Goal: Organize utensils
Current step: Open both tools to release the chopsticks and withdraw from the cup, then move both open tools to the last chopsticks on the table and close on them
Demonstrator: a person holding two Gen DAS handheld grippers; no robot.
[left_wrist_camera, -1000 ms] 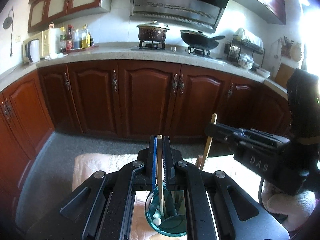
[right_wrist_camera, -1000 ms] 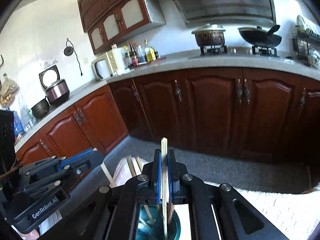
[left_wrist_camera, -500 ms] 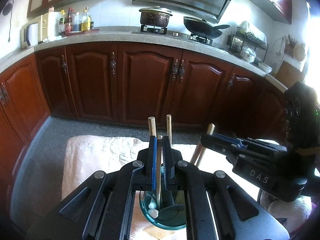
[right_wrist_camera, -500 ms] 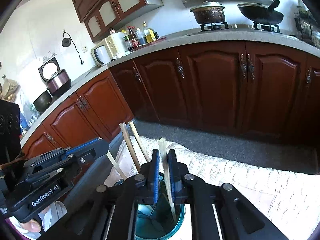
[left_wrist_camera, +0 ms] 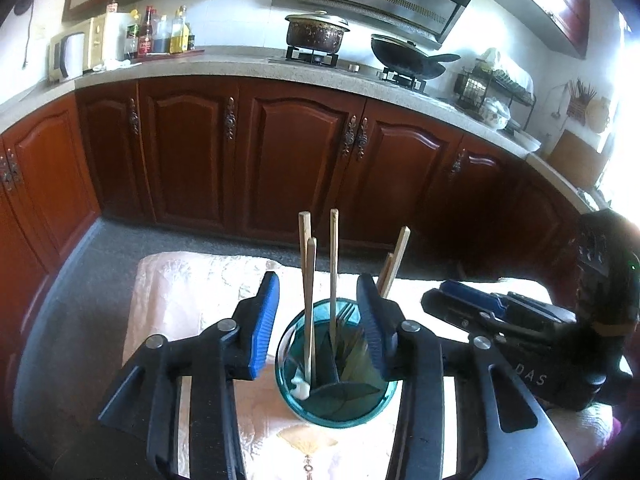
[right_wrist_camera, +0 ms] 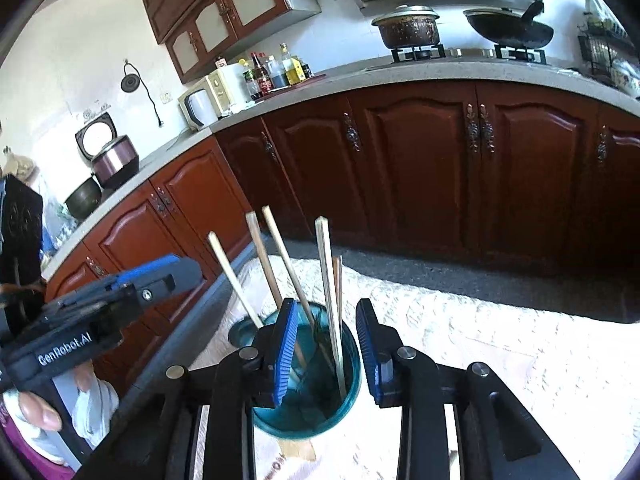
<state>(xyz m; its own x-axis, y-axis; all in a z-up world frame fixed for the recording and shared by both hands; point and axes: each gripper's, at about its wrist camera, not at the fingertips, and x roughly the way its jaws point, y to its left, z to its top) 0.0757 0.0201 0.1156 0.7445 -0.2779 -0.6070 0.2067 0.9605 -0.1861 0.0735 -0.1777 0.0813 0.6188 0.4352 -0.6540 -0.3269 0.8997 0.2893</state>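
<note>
The teal cup (left_wrist_camera: 335, 384) stands on the pale embroidered cloth (left_wrist_camera: 192, 292) that covers the table, and it is full of sticks: wooden chopsticks (left_wrist_camera: 309, 300) stand upright in it, leaning a little apart at their tops, with a fork (left_wrist_camera: 345, 316) tucked down among them. A small white lump sits at the foot of one stick near the cup's rim.

Over the cup hangs the left gripper (left_wrist_camera: 318, 320), its jaws opening wide, blue pads either side of the sticks and touching none of them. The chopsticks stand free between the pads.

From the other side, the right gripper (right_wrist_camera: 327, 344) is just above the same cup (right_wrist_camera: 308, 412), and its jaws are opening too. A pale chopstick (right_wrist_camera: 329, 300) stands in the gap, with clear space on both sides, so nothing is gripped here either.

The two grippers sit close together, each seen at the edge of the other's view. A person's fingers (right_wrist_camera: 38, 412) show beneath the left one.

Beyond the table lies grey floor, then a run of dark red cabinets (left_wrist_camera: 288, 160) under a stone counter, with a pot (left_wrist_camera: 316, 34) and a wok (left_wrist_camera: 408, 58) on the stove.
</note>
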